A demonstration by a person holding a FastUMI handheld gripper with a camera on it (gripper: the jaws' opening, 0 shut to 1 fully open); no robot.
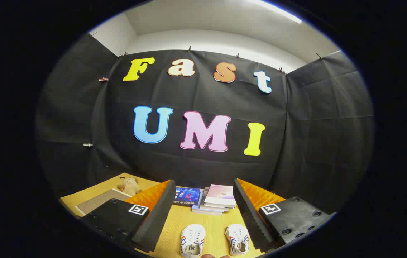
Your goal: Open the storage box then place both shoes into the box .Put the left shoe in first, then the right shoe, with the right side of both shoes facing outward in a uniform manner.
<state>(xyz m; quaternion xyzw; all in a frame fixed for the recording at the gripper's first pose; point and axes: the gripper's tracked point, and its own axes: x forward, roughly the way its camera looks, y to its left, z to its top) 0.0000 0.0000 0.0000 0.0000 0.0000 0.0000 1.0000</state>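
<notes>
While the claw [203,215] gapes wide, two shoes [213,240] lie between its fingers.

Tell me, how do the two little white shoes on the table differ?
The left-hand shoe lies nearly straight, toe pointing toward the books; the right-hand shoe is angled, its toe leaning toward the other shoe. The right-hand shoe sits nearer one finger. Both are white with red and blue stripes, lying between the open gripper fingers.

Jaws spread – shoes [213,240] between; books [209,200] block beyond, bare table [209,222] between.
</notes>
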